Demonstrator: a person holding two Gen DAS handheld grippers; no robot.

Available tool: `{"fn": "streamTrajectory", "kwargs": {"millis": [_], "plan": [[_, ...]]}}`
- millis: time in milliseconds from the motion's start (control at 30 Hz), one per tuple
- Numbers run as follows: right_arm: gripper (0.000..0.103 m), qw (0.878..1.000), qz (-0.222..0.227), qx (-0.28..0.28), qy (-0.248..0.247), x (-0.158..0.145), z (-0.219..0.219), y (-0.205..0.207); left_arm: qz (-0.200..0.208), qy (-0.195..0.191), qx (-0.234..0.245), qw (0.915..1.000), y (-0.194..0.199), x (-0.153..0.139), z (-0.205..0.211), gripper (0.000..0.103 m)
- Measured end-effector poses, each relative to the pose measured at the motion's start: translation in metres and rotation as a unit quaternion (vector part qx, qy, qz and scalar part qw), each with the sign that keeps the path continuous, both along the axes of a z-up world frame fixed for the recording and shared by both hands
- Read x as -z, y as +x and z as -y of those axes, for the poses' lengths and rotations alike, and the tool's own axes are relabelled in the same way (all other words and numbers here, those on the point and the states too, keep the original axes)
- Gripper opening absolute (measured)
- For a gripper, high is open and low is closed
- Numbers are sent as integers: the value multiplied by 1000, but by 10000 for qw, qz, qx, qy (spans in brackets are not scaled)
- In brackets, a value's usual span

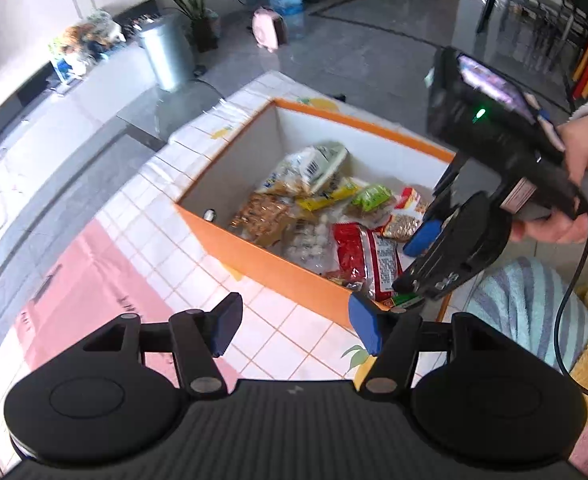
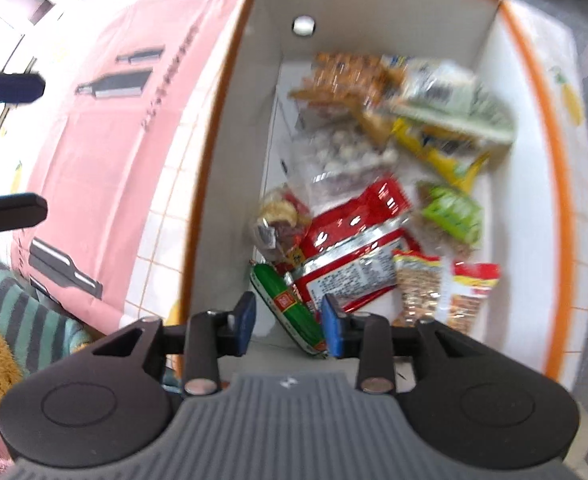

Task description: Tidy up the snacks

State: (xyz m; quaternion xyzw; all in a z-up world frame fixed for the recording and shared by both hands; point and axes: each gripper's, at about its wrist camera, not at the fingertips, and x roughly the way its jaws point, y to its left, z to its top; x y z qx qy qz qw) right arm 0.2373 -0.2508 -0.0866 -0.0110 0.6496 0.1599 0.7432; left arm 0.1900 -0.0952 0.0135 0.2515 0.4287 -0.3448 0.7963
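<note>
Left gripper [image 1: 295, 326] sits above the white tiled tablecloth [image 1: 278, 344], blue-padded fingers spread wide with nothing between them. Just ahead of its fingertips stands the orange cardboard box with white inner walls [image 1: 270, 264], and the snacks are piled inside. Over at the box's near corner, the right gripper [image 2: 288, 326] points down into it, fingers parted to a middling gap. A green sausage-shaped snack in shiny wrap [image 2: 290, 312] lies slanted in that gap, close by the right pad; whether the pads touch it I cannot tell. Just beyond the fingertips lies a red foil packet with printed label [image 2: 349, 256]. Farther ahead sits a clear bag of pale round sweets [image 2: 345, 152], with a yellow wrapper [image 2: 441, 156] and a lime-green packet [image 2: 453, 212] off to the right of the fingers
</note>
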Motion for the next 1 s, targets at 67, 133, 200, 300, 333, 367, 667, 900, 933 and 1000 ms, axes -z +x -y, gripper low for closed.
{"fn": "streamTrajectory", "kwargs": {"millis": [67, 133, 200, 300, 333, 367, 667, 900, 933, 1000], "plan": [[40, 9997, 234, 91, -59, -21, 2, -8, 145, -107, -144, 9997, -9, -12, -9, 72], [43, 9985, 486, 214, -109, -42, 4, -17, 306, -267, -313, 9987, -19, -24, -18, 72], [46, 9963, 763, 332, -197, -62, 5, -28, 508, -471, -425, 9967, -32, -36, -28, 72], [50, 9898, 1278, 489, -405, -89, 2, -52, 970, -648, -631, 9912, -54, -46, -39, 72], [50, 9851, 1537, 535, -563, -100, -2, -62, 1147, -672, -703, 9886, -62, -48, -42, 72], [50, 9792, 1817, 577, -690, -109, -5, -73, 1327, -704, -793, 9855, -70, -50, -44, 72], [57, 9226, 3609, 1026, -893, -142, -43, -174, 2121, -1166, -1934, 9508, -122, -40, -76, 79], [57, 8935, 4155, 1400, -973, -126, -77, -228, 2197, -1120, -2530, 9355, -154, -18, -98, 83], [57, 8899, 4216, 1445, -975, -123, -80, -233, 2148, -1159, -2631, 9334, -156, -15, -101, 84], [57, 8857, 4270, 1531, -988, -116, -87, -241, 2002, -1265, -2835, 9293, -163, -10, -109, 85]]}}
